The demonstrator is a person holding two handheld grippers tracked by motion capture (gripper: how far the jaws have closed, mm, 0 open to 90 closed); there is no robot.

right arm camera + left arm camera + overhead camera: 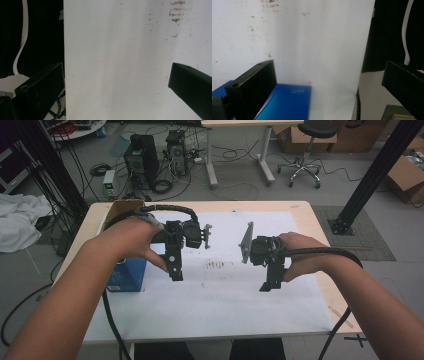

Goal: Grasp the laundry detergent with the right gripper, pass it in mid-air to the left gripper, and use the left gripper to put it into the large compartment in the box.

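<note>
Furthest left, a blue box (127,274) stands on the surface (300,210) at the left edge of the white sheet (225,295). Just right of the box, the left tool (174,275) hangs over the sheet, its jaws spread wide and gripping nothing; the box's top shows just beneath them. Further right of the box, well apart, the right tool (267,286) hovers spread and bare too. To take the box cleanly, I'd centre the left jaws across its narrow sides, lower squarely, then close gently.
</note>
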